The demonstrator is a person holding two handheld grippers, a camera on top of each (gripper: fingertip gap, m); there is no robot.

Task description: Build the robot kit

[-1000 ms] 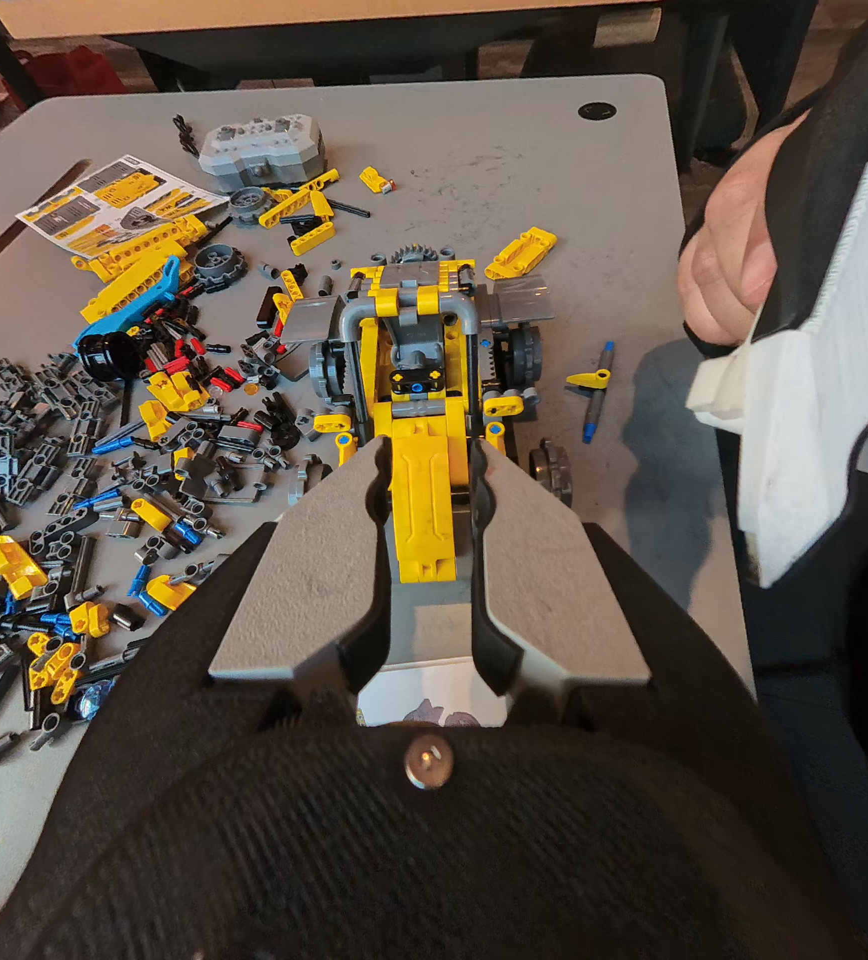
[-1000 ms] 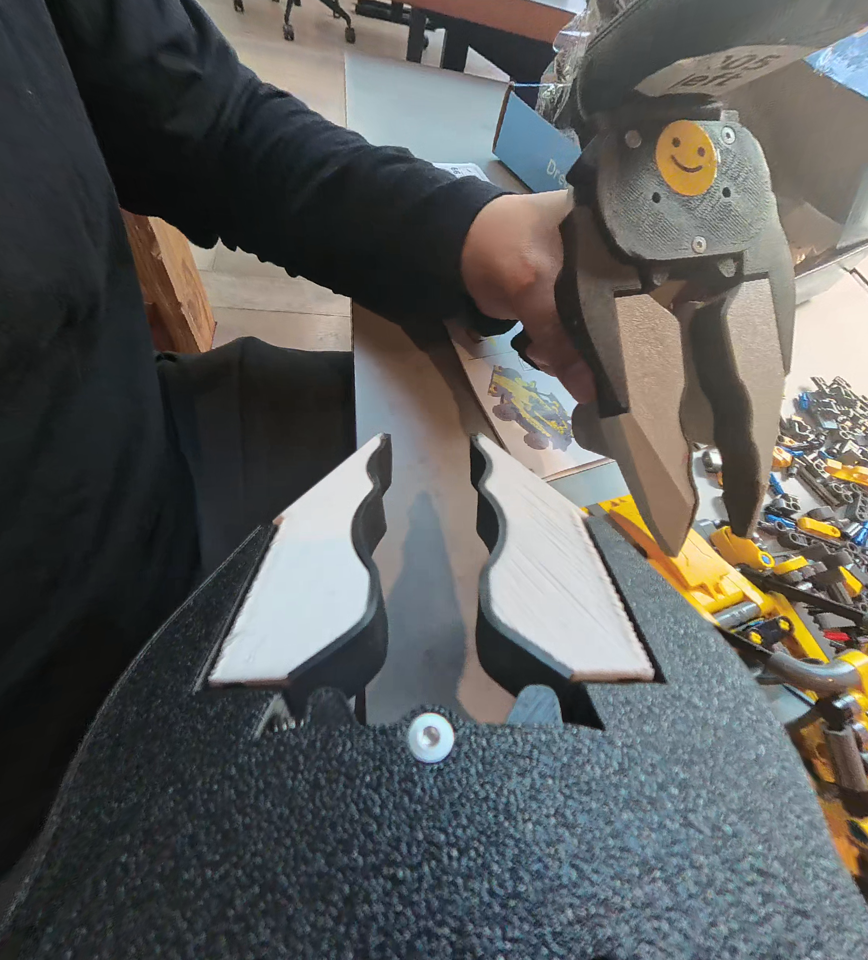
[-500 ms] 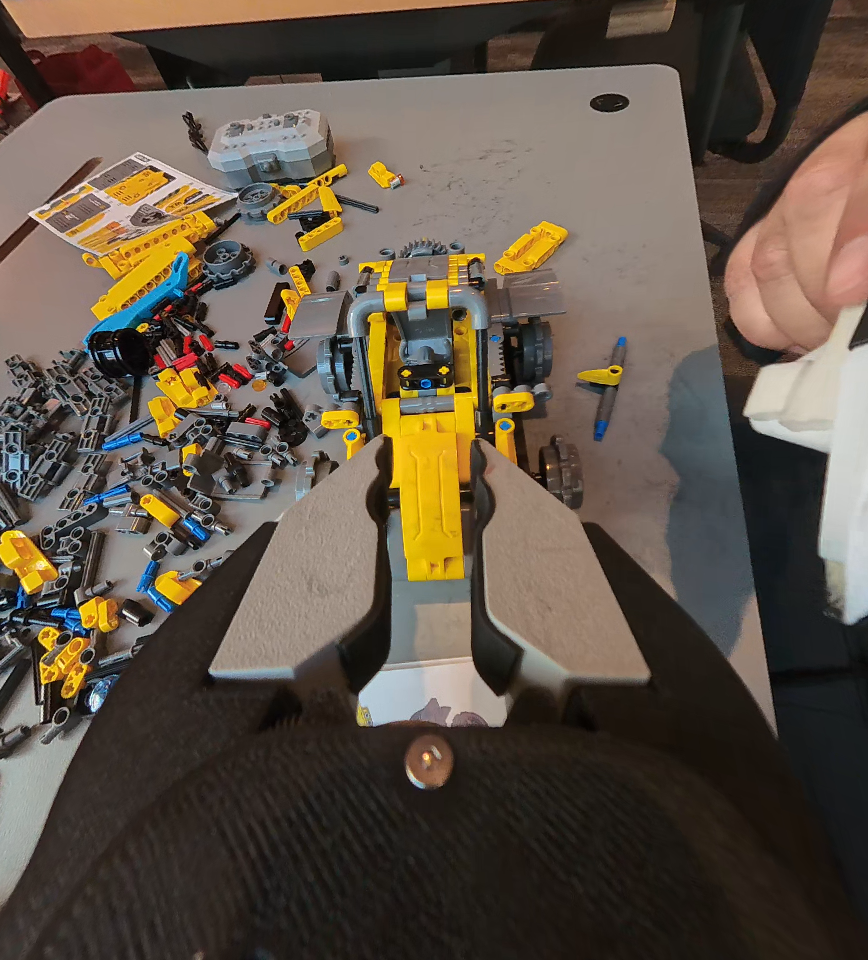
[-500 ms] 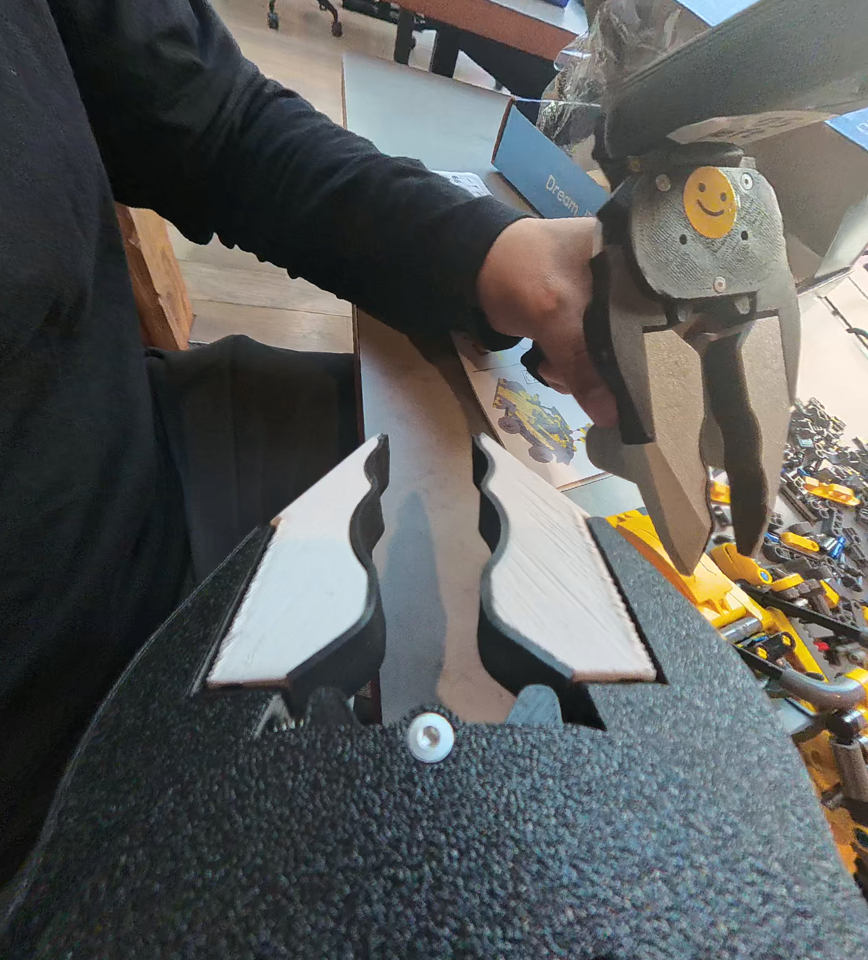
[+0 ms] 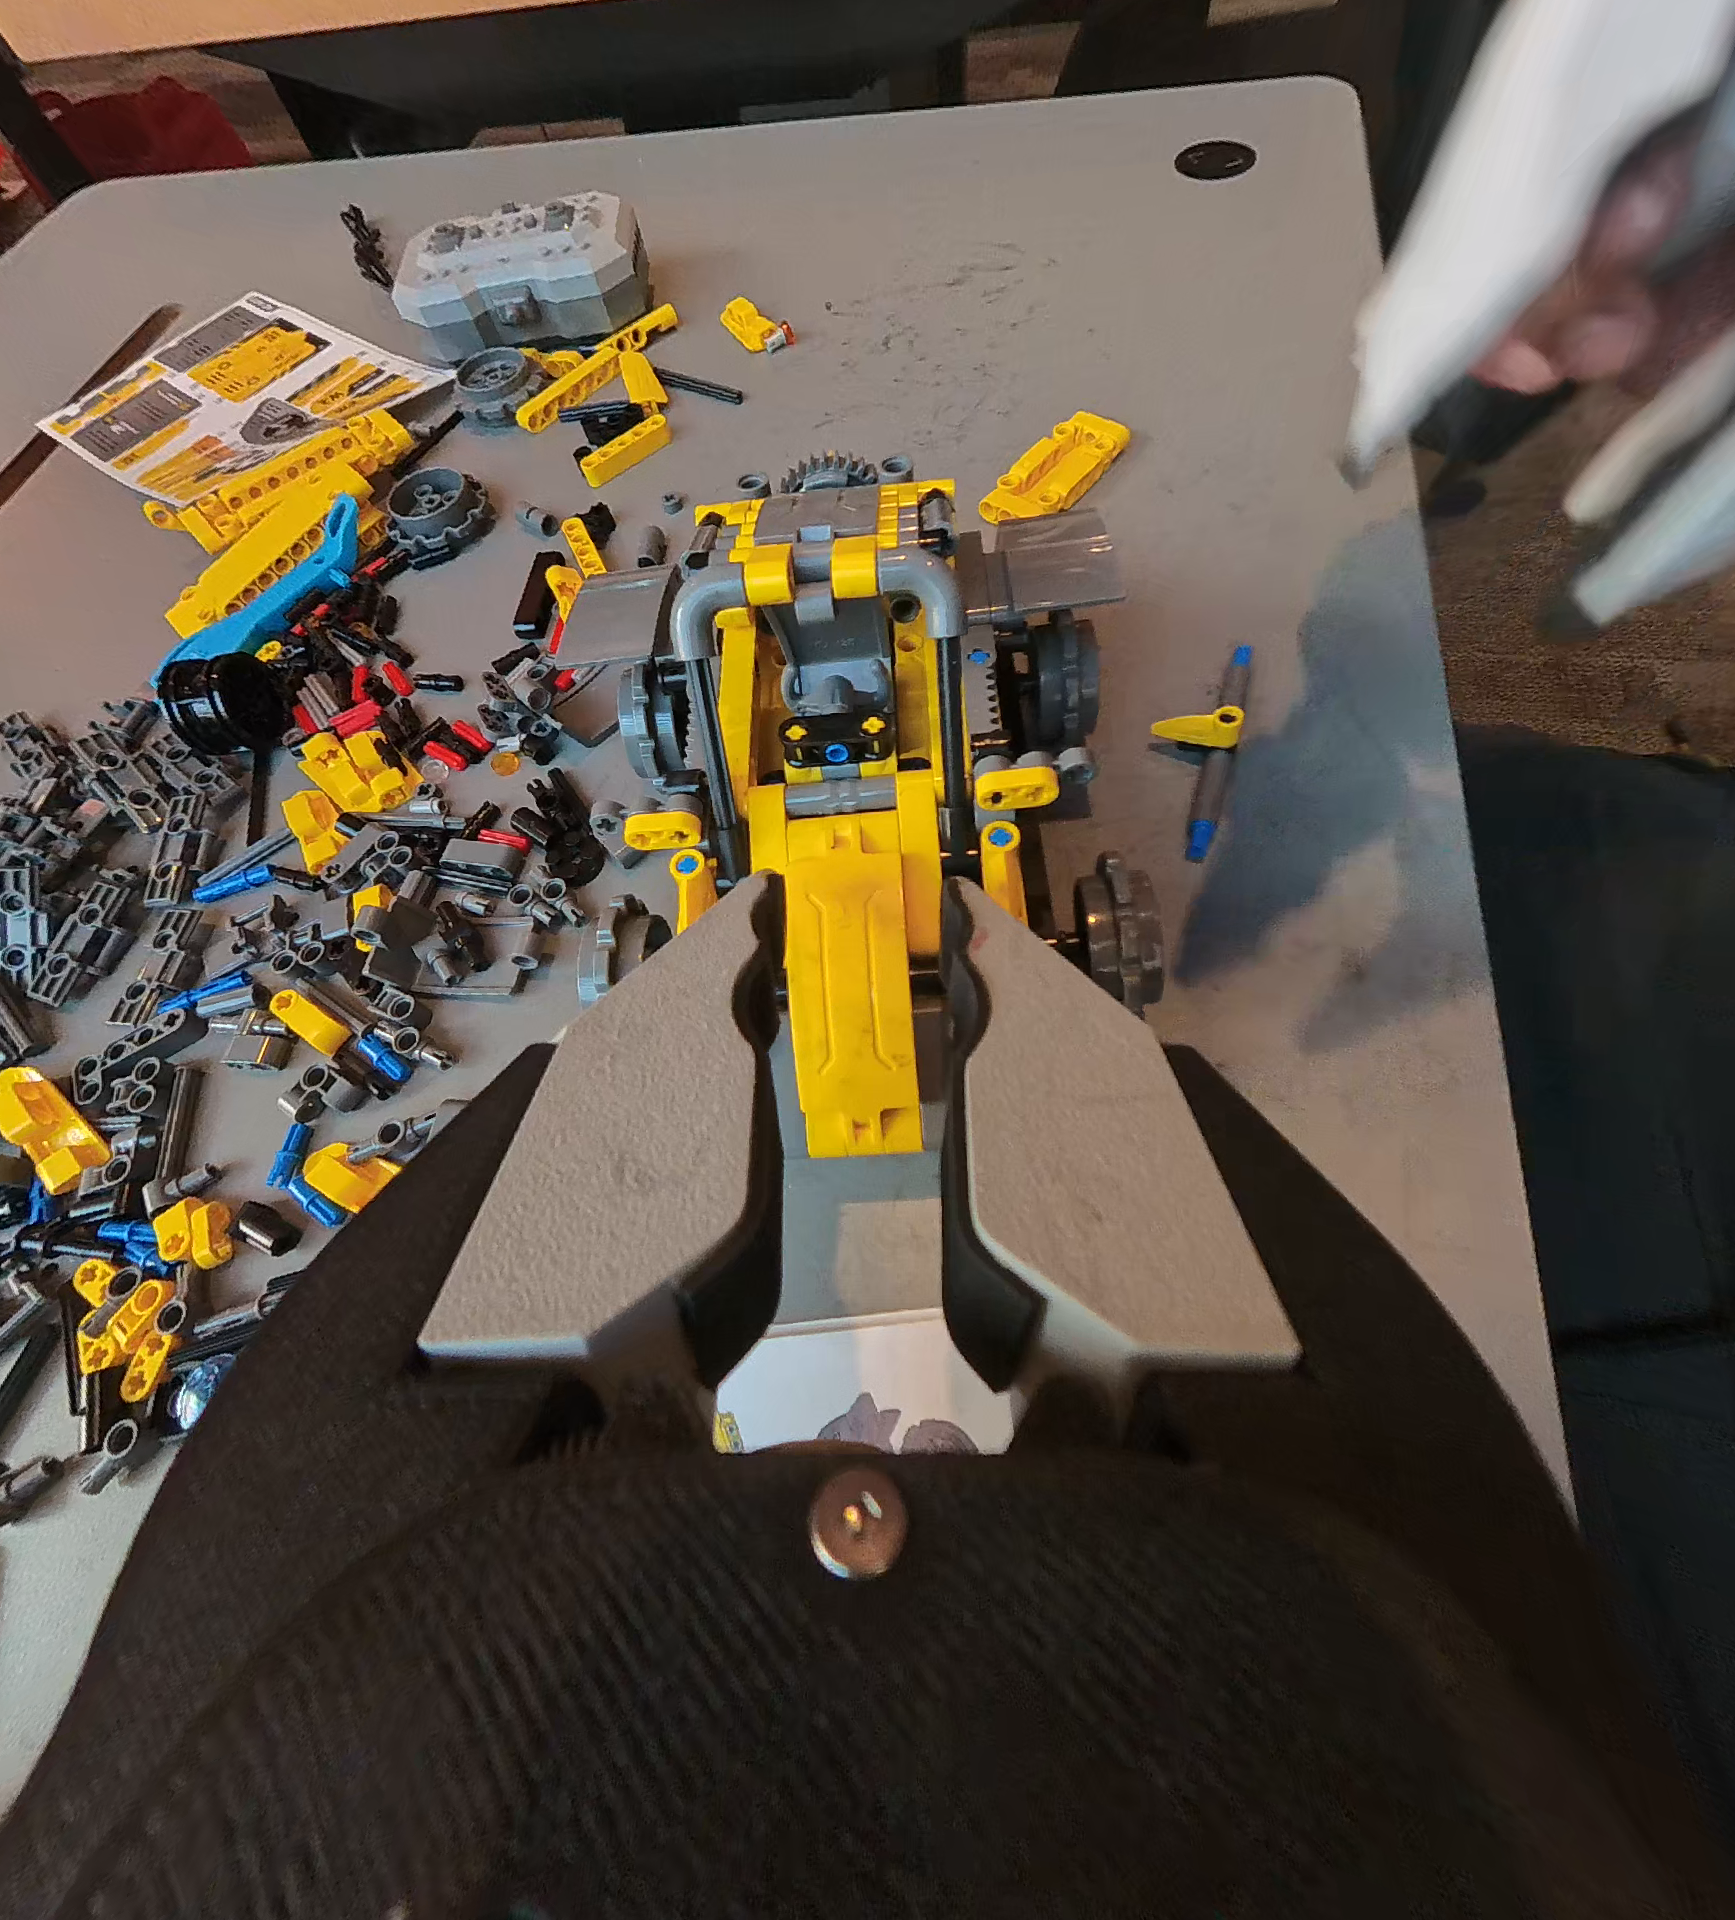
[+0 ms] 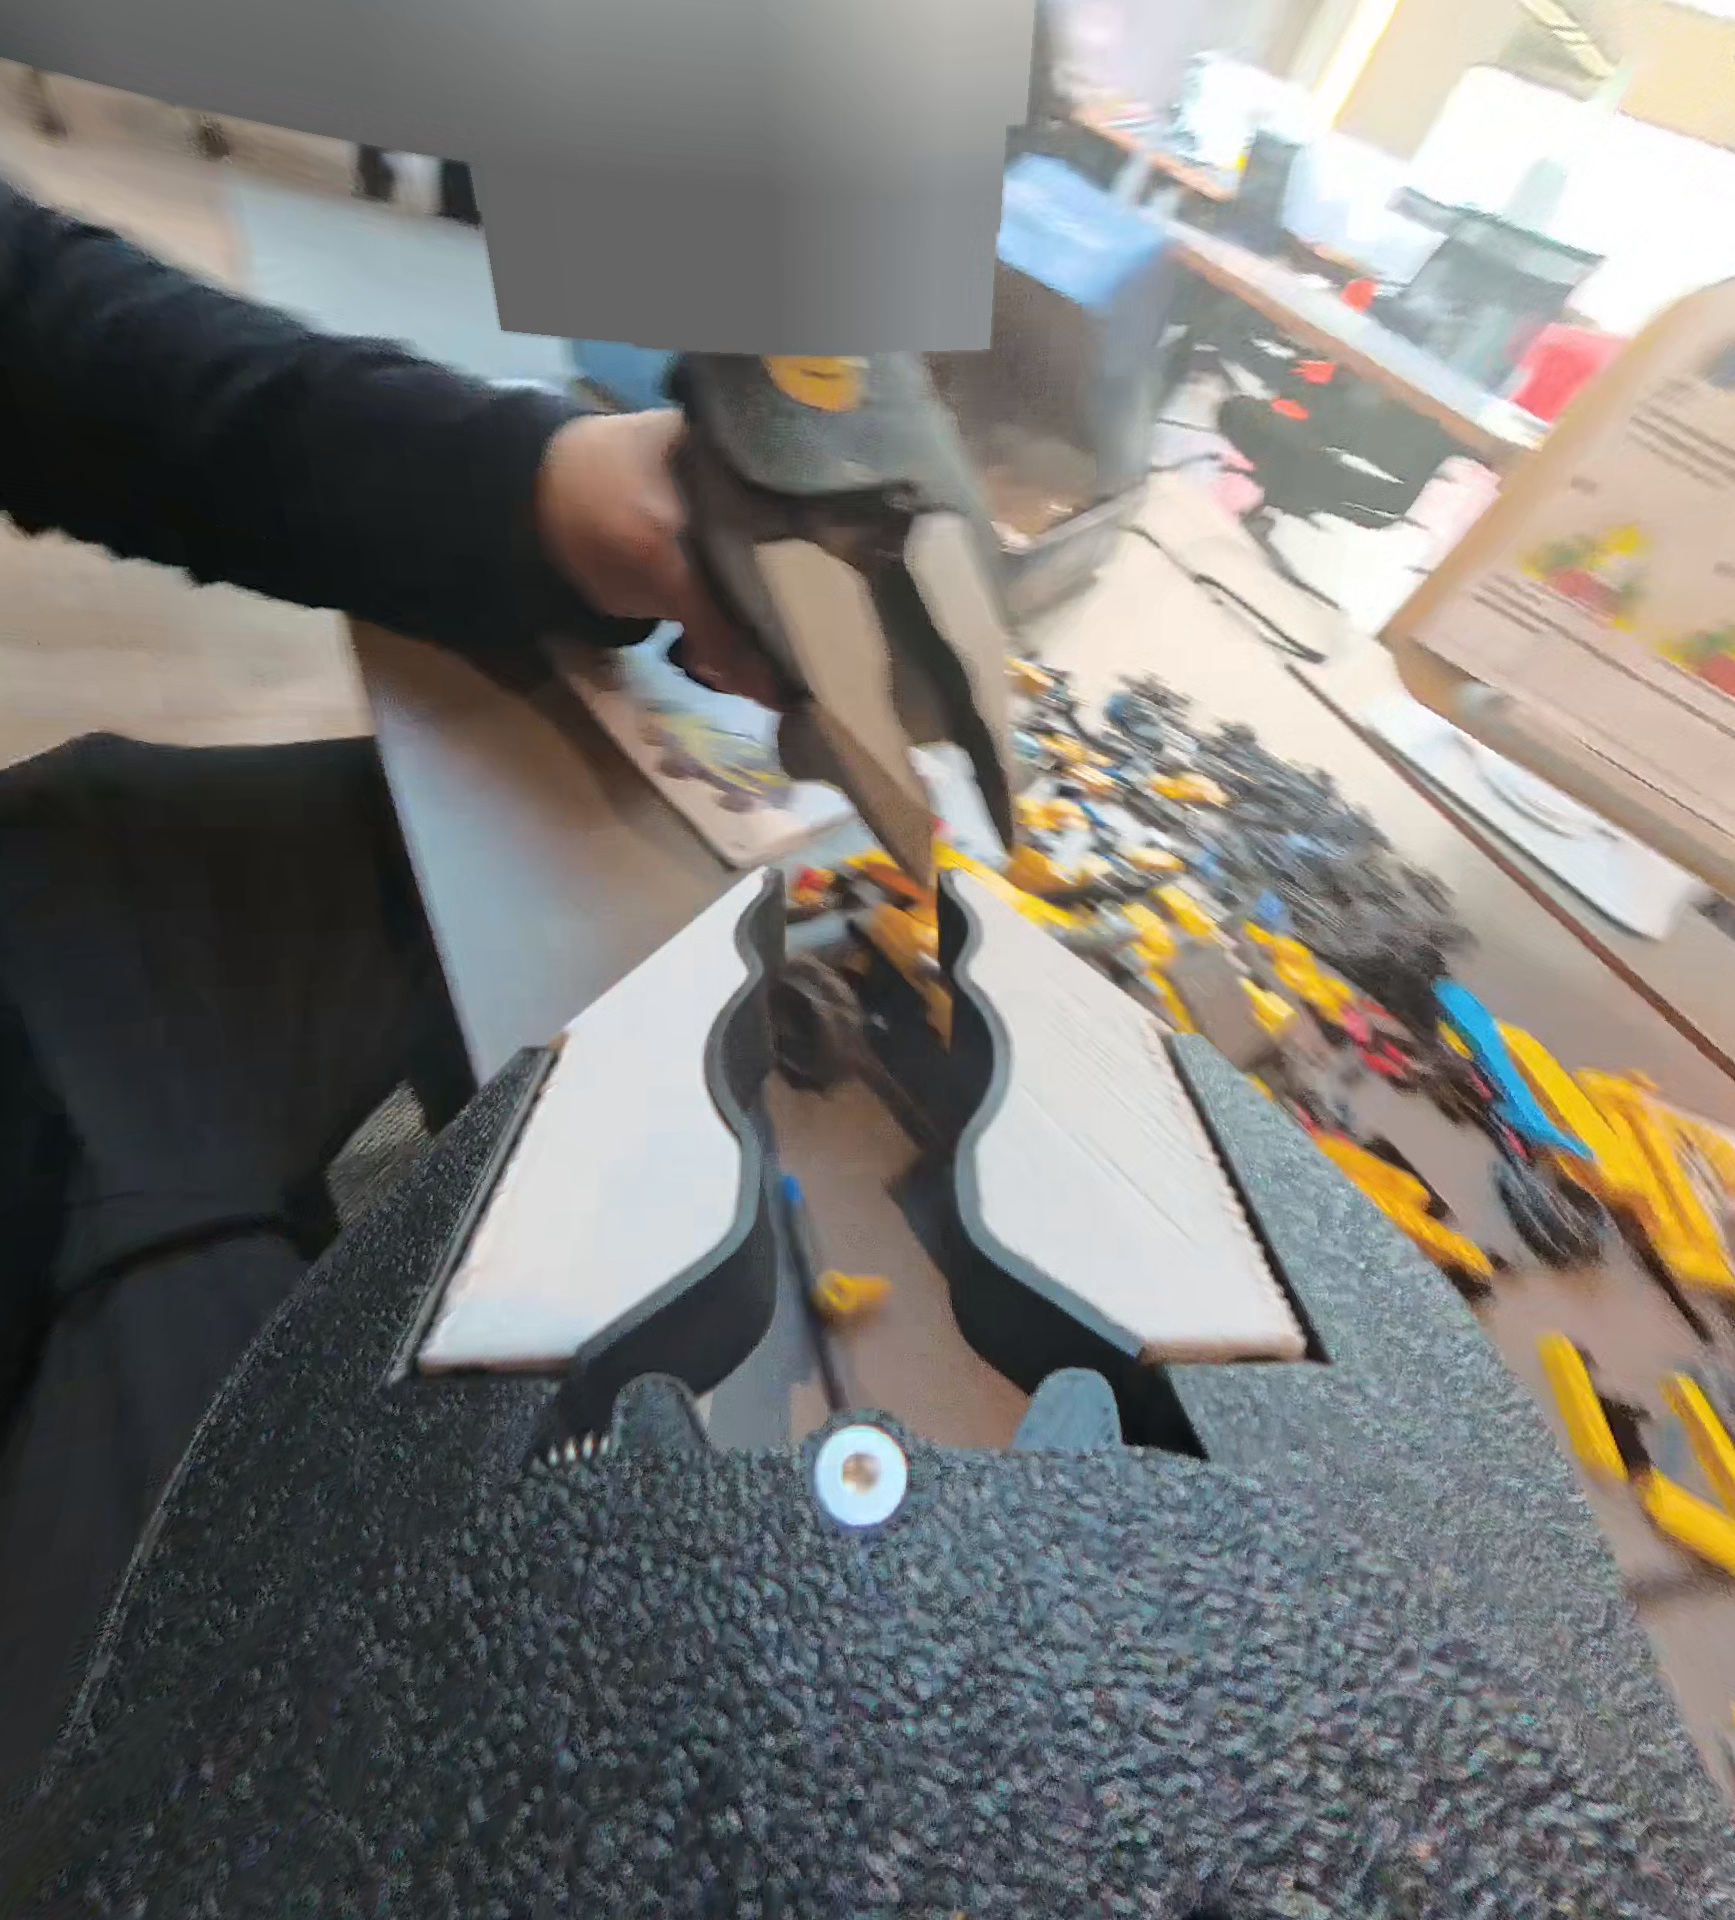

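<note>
From the left wrist, the left tongs stand pinching the yellow nose of the model on the desk; that grip should stay square and steady. From the right wrist, the right tongs hang spread and empty above the desk edge, angled down toward the axle, well blurred.

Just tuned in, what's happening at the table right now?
A person holds tongs in each hand over a grey table strewn with building-brick parts. The left tongs straddle the yellow hood of a half-built yellow and grey vehicle model; whether they are gripping it cannot be told. The right tongs are open and empty, blurred with motion, above the table's edge near a grey pin with blue tips. Loose pieces lie left of the model.
</note>
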